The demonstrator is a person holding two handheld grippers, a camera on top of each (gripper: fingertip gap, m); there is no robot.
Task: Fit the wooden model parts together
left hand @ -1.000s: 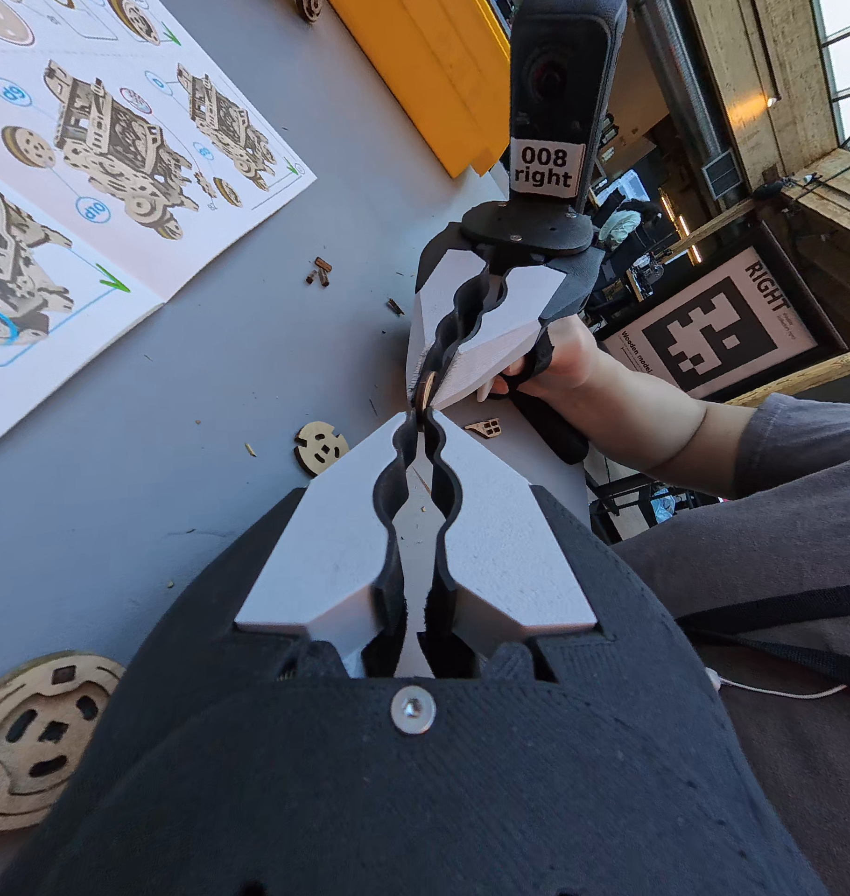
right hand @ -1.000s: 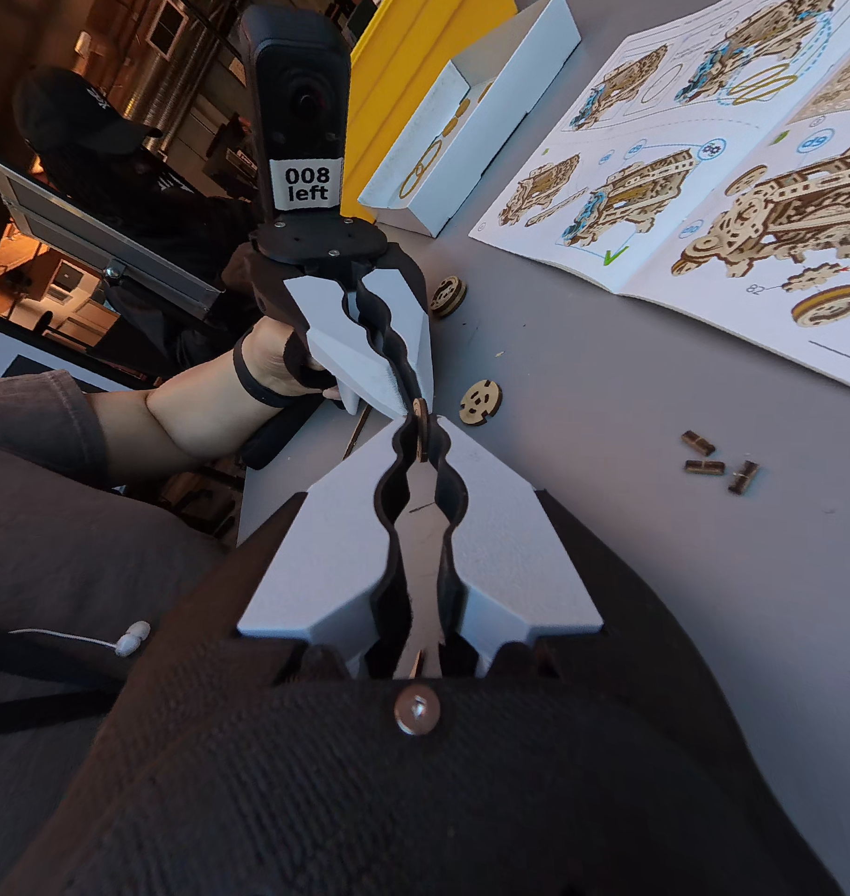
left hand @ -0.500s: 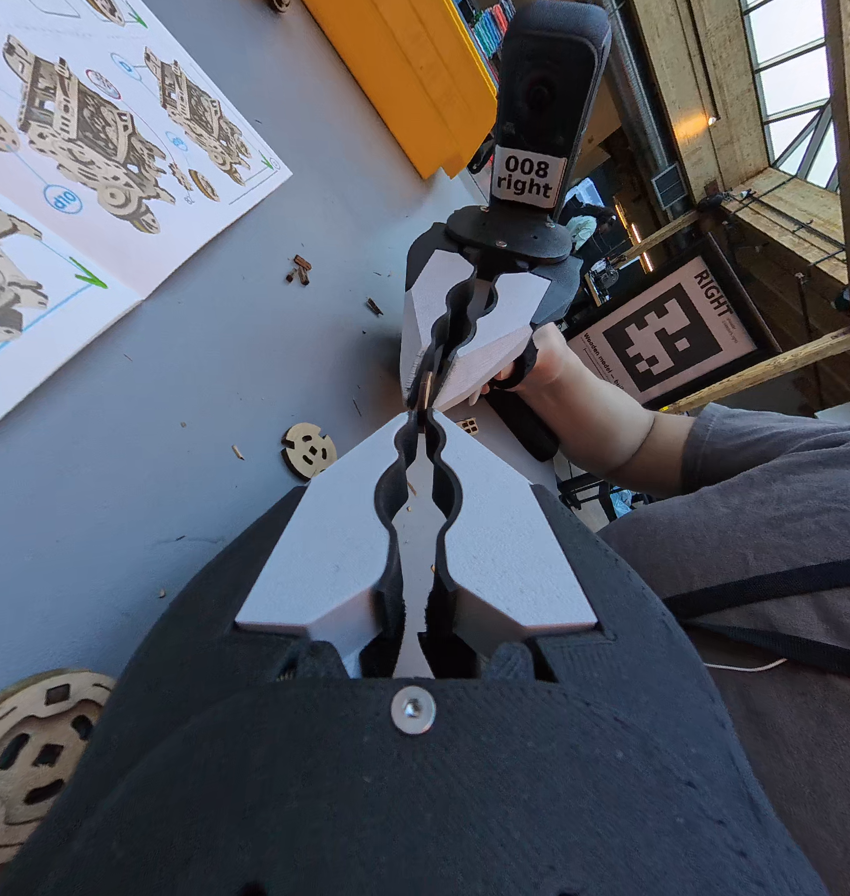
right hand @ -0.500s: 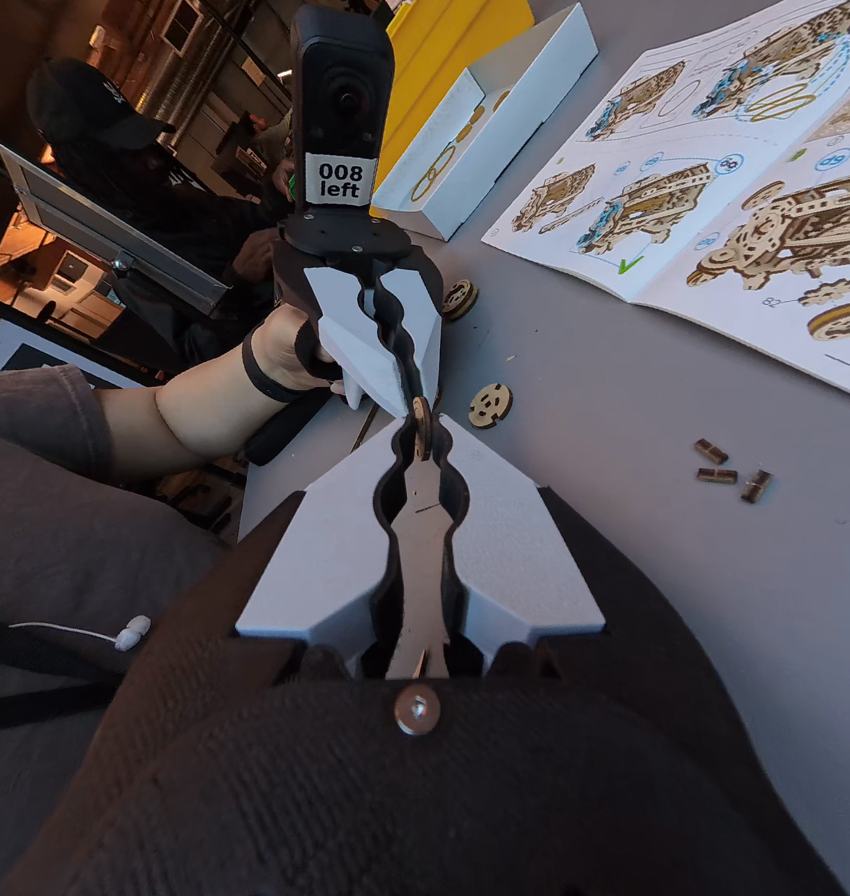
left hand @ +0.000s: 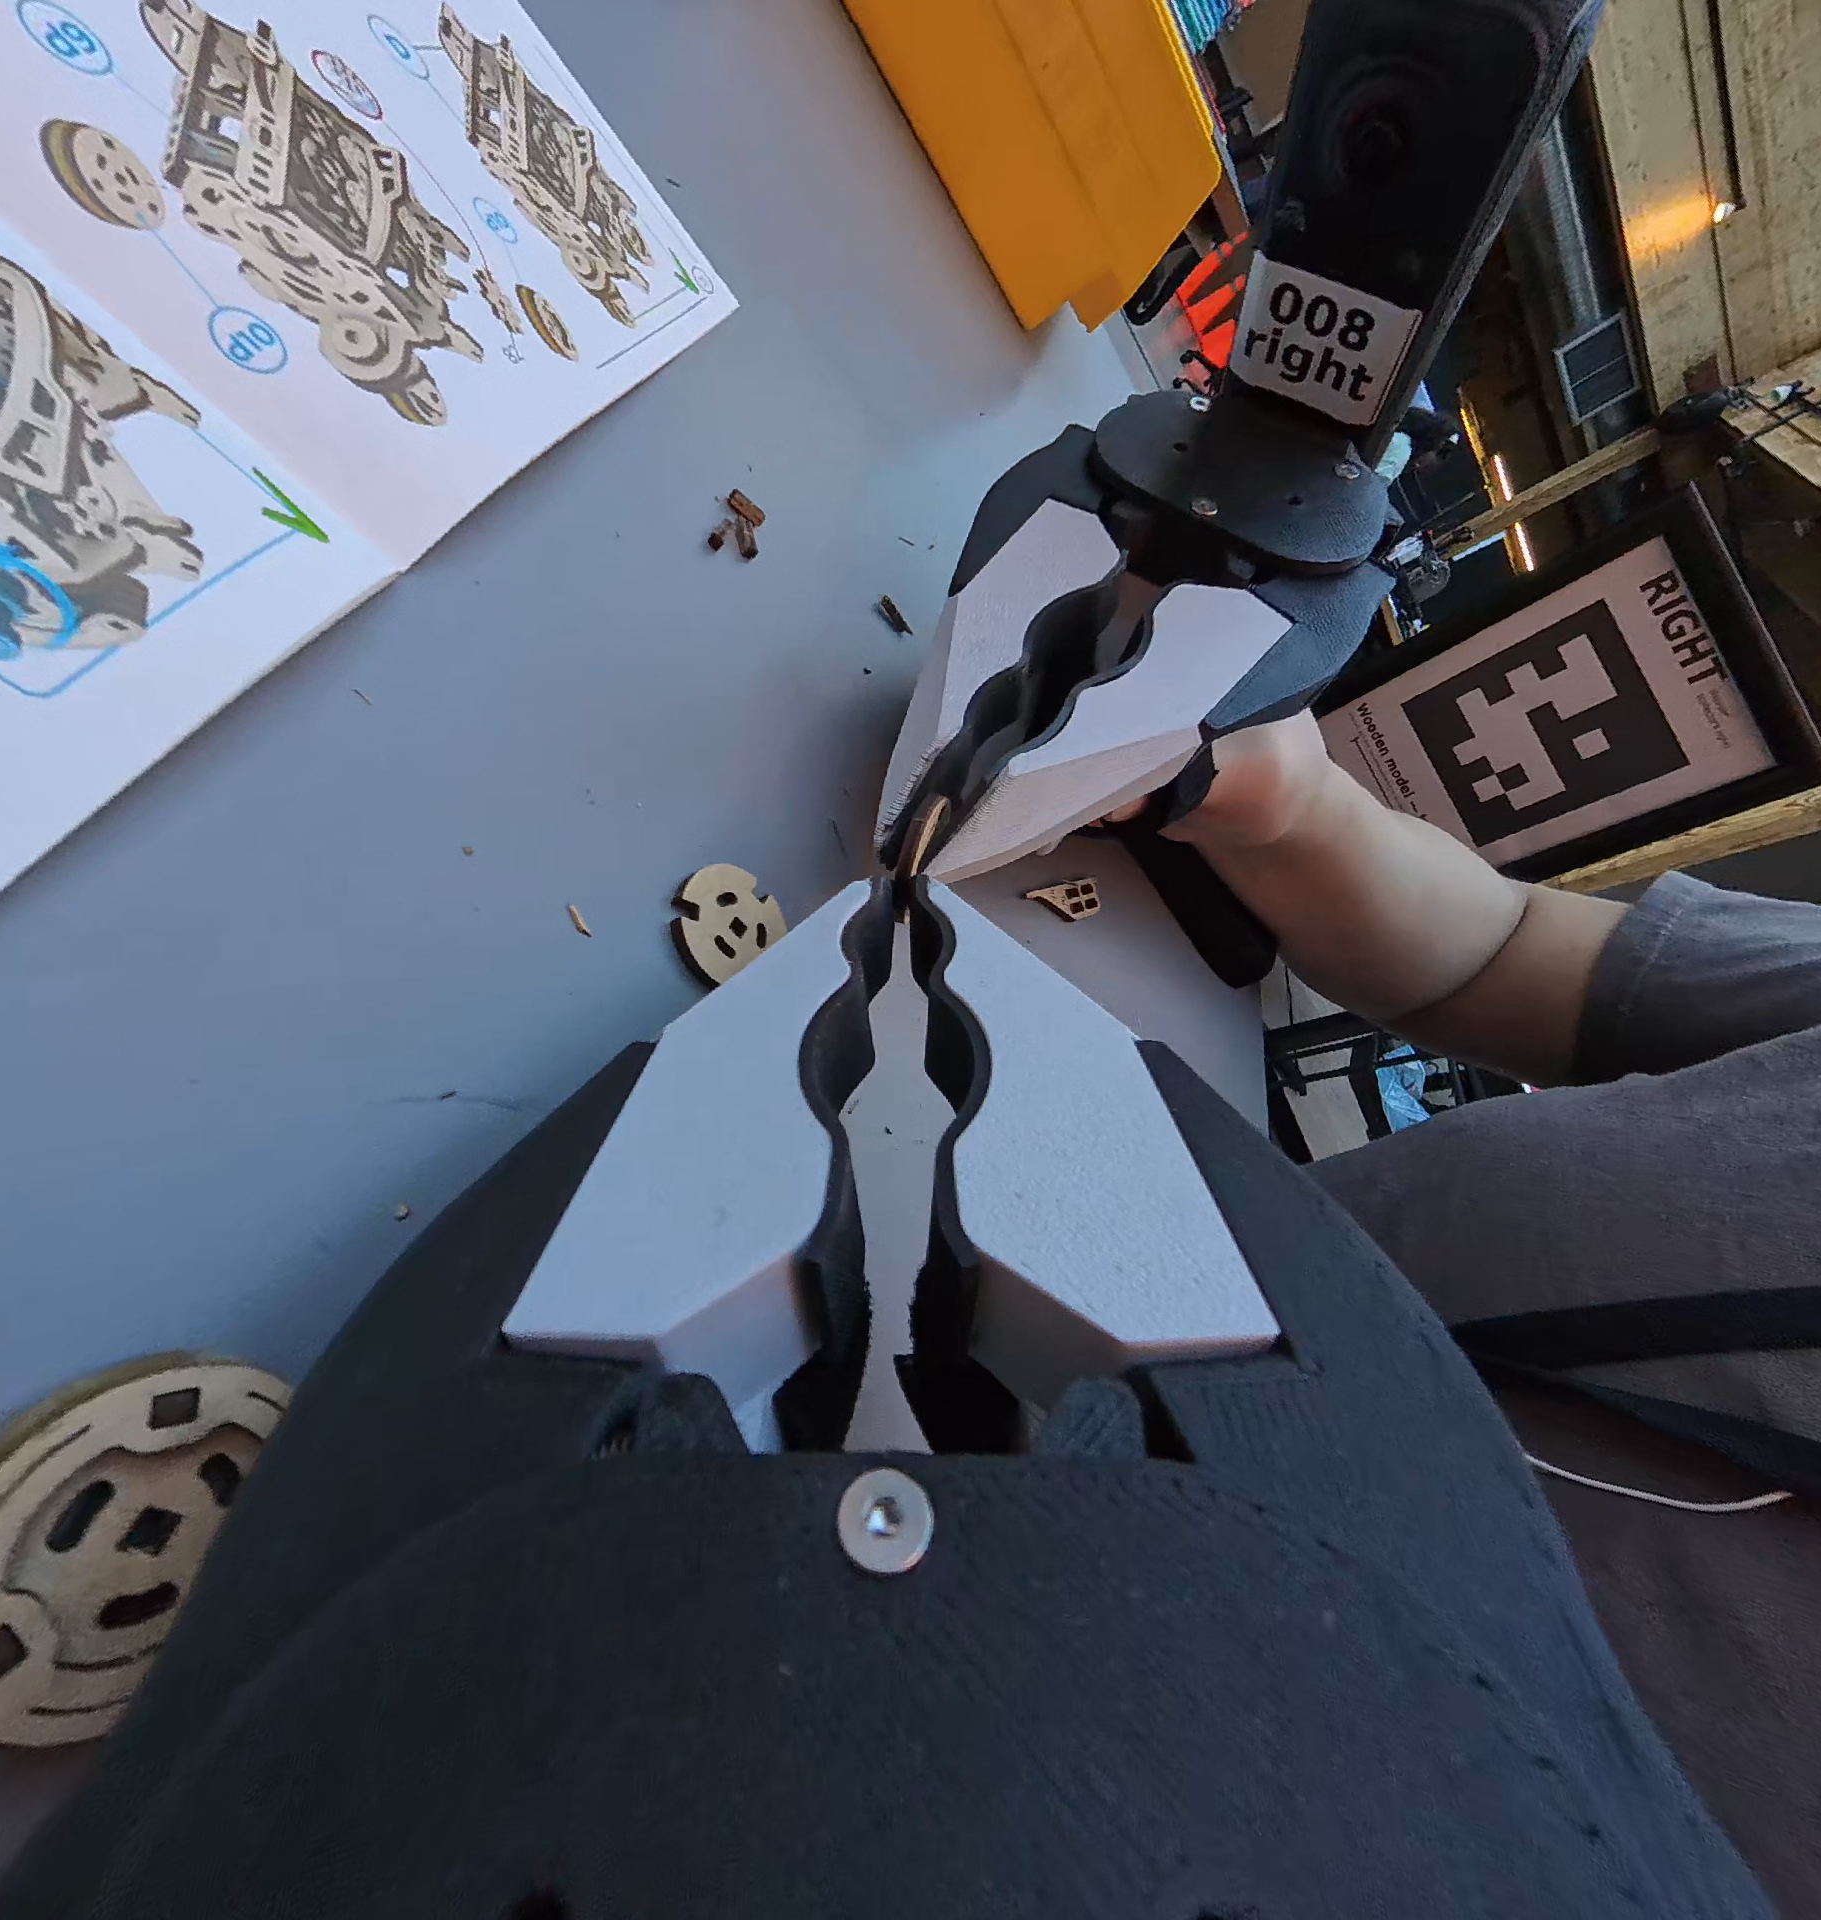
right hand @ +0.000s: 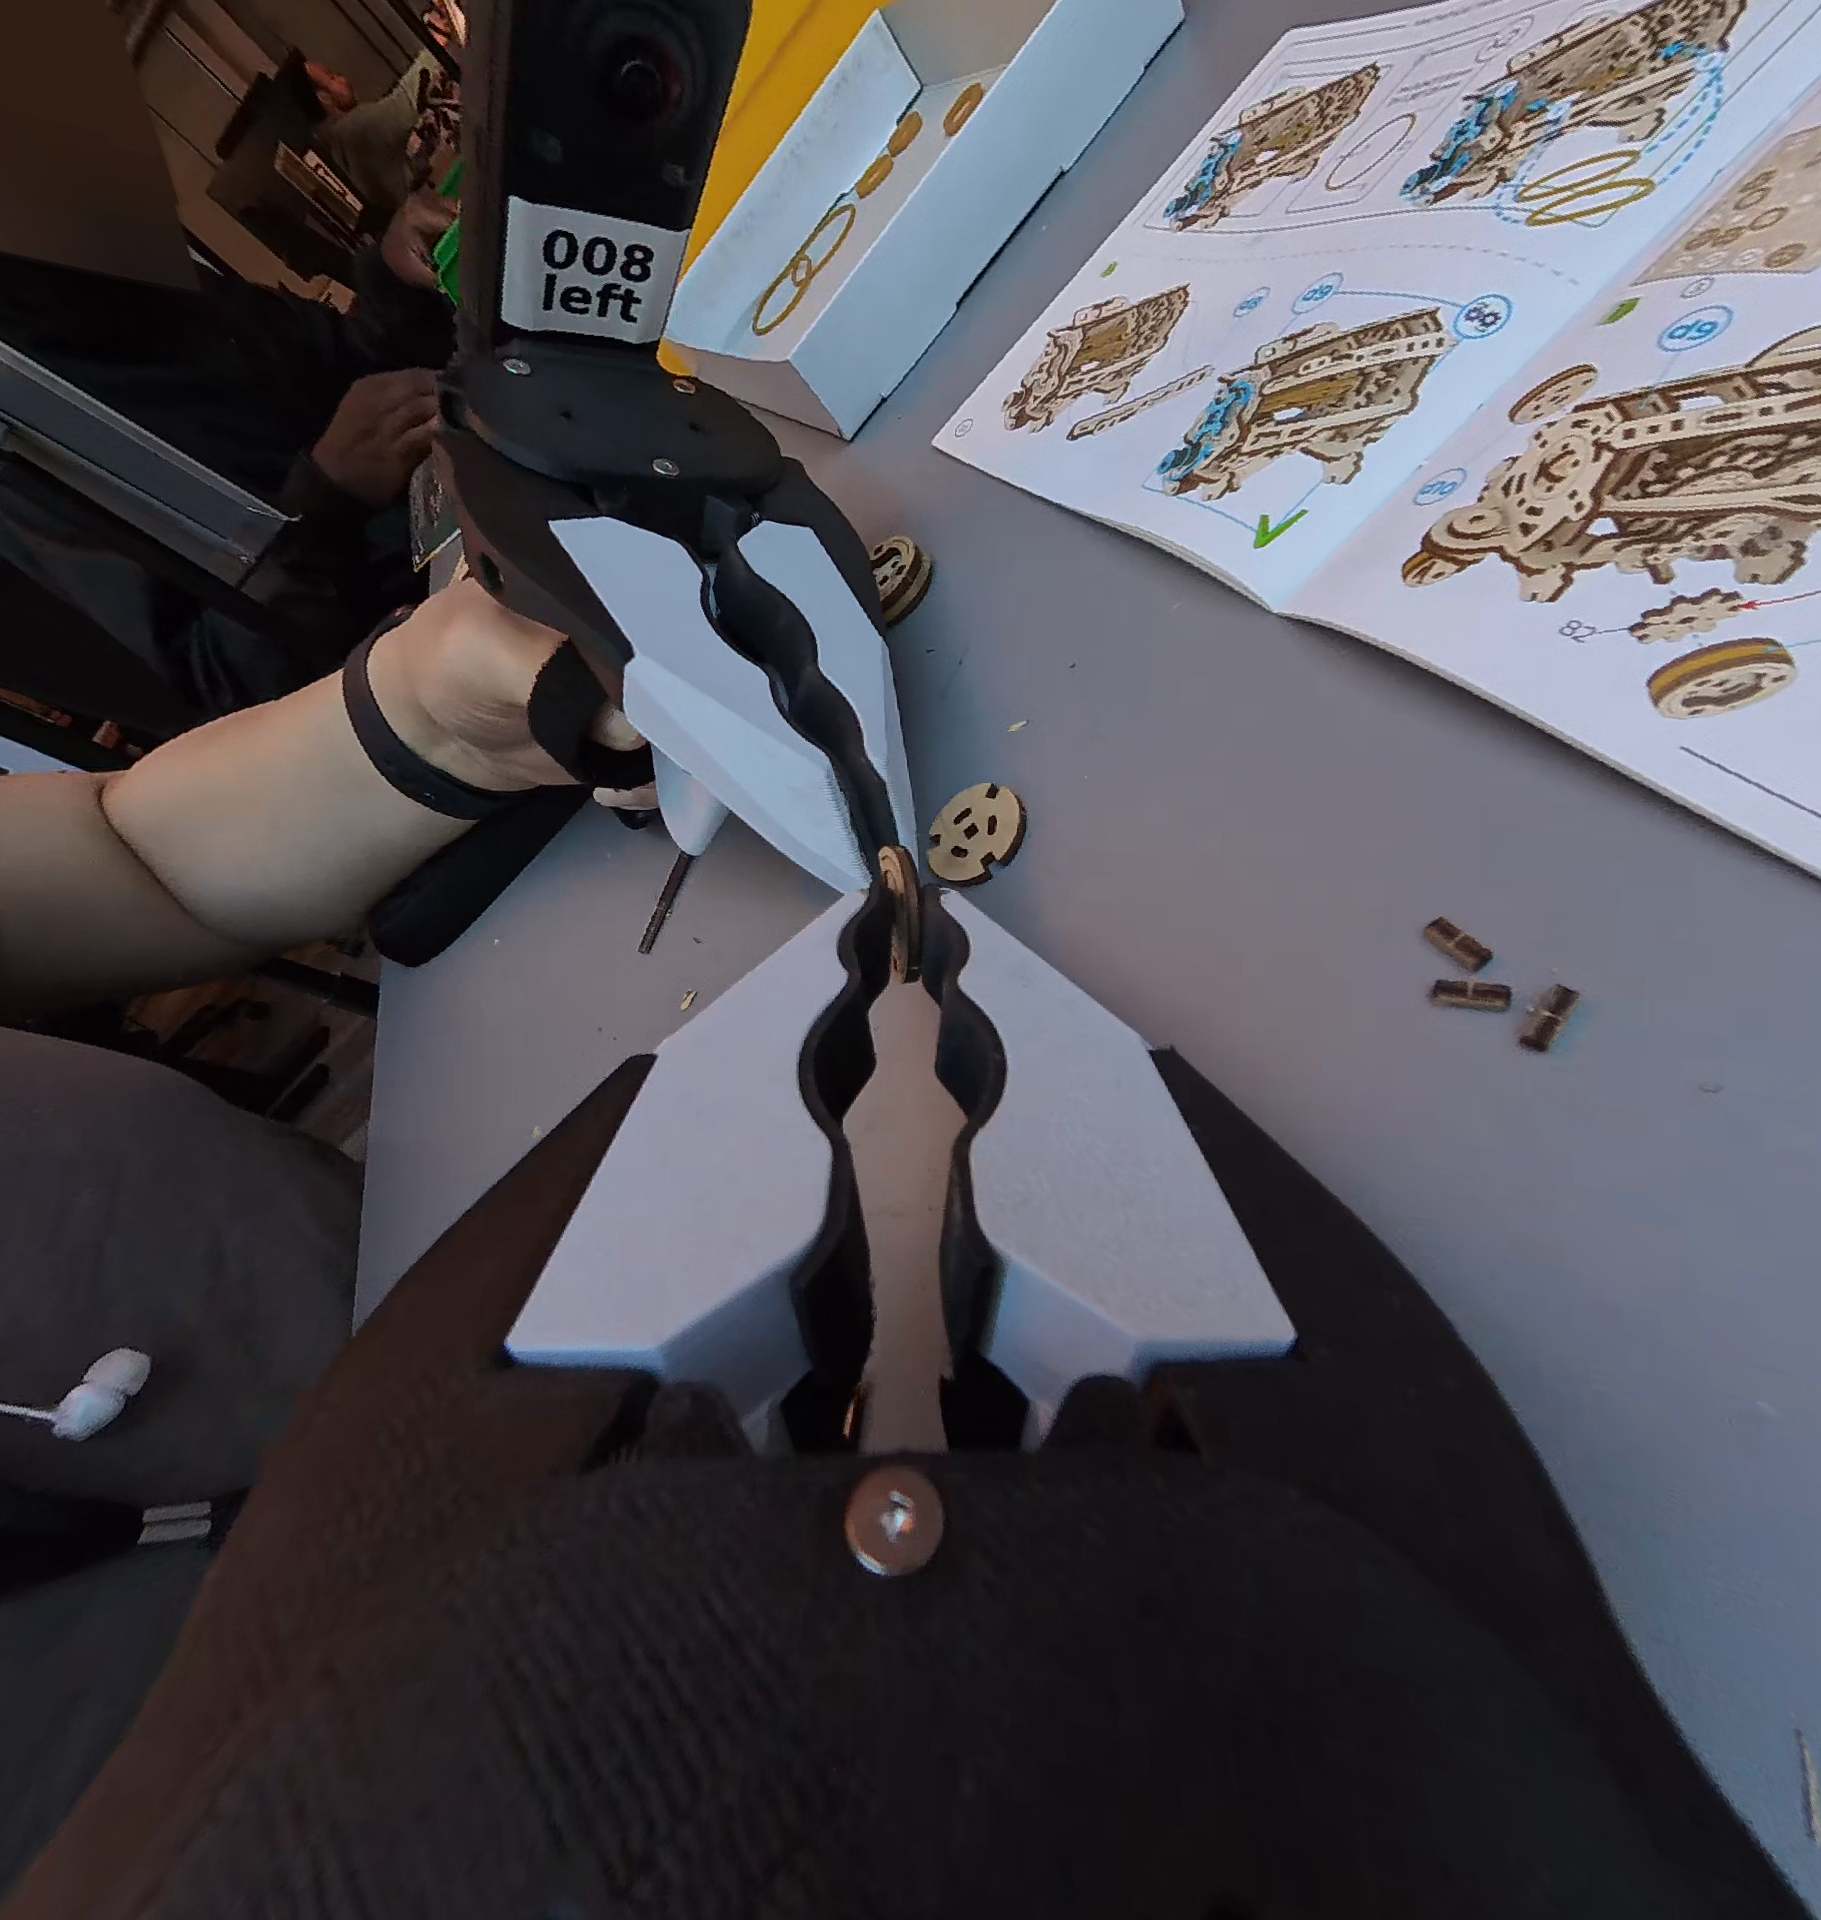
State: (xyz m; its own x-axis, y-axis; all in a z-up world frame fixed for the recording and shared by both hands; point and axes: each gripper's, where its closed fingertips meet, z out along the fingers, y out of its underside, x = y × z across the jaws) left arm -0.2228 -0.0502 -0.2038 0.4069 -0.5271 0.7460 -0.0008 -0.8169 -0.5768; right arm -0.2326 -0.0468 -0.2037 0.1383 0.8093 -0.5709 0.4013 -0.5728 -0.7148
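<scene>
The right claw [right hand: 901,925] is closed tip-on around a small round wooden disc [right hand: 898,912], which stands on edge between its black wavy pads and sticks out a little past the tips. The left claw [left hand: 898,899] meets it tip to tip above the grey bench [left hand: 314,935]; its pads are drawn nearly together at the very end, and a thin sliver of something pale sits between them, too small to tell what it is. In the left wrist view the right claw [left hand: 921,831] comes in from the upper right with the disc [left hand: 925,829] showing at its point, touching or all but touching the left claw's tips. In the right wrist view the left claw [right hand: 890,847] slants down from the upper left and its tip lies against the disc's upper edge. Both claws hang clear of the bench near its front edge. On the bench just beside the meeting point lies a slotted wooden disc [left hand: 729,923], flat, and close to the bench edge a small wedge-shaped wooden piece [left hand: 1067,896]. Farther off are three small dark wooden blocks [right hand: 1493,987] in a loose cluster, an open instruction booklet [right hand: 1457,395] showing a wooden vehicle model, a white cardboard tray [right hand: 885,197] holding rings and small discs, and a yellow bin [left hand: 1041,135]. A large wooden wheel [left hand: 85,1538] with cut-outs lies at the near left of the left wrist view.
</scene>
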